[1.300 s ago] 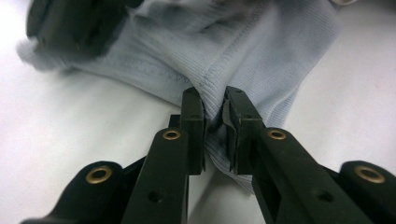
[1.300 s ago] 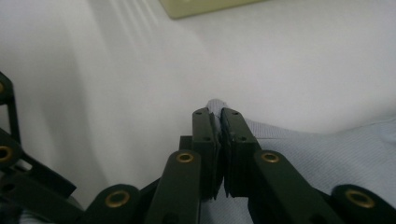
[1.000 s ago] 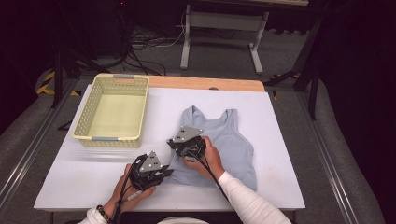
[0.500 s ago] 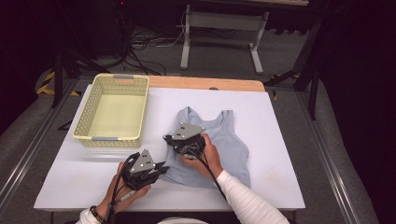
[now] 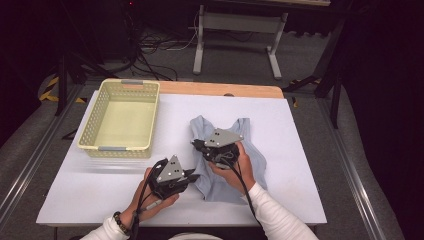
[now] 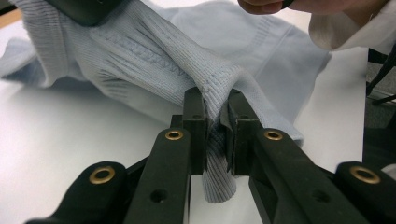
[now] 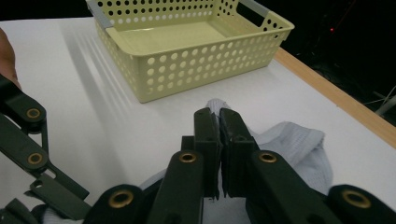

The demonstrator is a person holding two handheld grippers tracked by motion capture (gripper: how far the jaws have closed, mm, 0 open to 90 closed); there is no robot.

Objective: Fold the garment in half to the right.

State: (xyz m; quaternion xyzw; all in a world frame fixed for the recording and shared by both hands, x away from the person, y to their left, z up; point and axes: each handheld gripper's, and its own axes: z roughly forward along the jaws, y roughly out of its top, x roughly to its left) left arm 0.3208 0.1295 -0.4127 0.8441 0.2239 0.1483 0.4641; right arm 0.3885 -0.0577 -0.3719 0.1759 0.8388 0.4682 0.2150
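Note:
A light blue ribbed tank top (image 5: pixel 250 150) lies on the white table (image 5: pixel 90 190), its left side gathered up. In the left gripper view my left gripper (image 6: pixel 215 95) is shut on a pinched fold of the top's ribbed hem (image 6: pixel 154 60). From above, the left gripper (image 5: pixel 194 175) sits at the garment's lower left edge. My right gripper (image 5: pixel 196 145) holds the upper left edge near a strap. In the right gripper view the right gripper (image 7: pixel 215 114) is shut on a thin edge of the blue fabric (image 7: pixel 294 140), which is raised off the table.
A pale yellow perforated basket (image 5: pixel 115 148), with nothing in it, stands at the table's back left; it also faces the right gripper (image 7: pixel 196 70). A wooden strip (image 5: pixel 225 89) edges the table's far side. Bare white tabletop (image 5: pixel 310 165) lies to the right of the garment.
Both grippers have risen and shifted, taking the garment's left edge with them. The top's left side is now bunched and lifted instead of lying flat.

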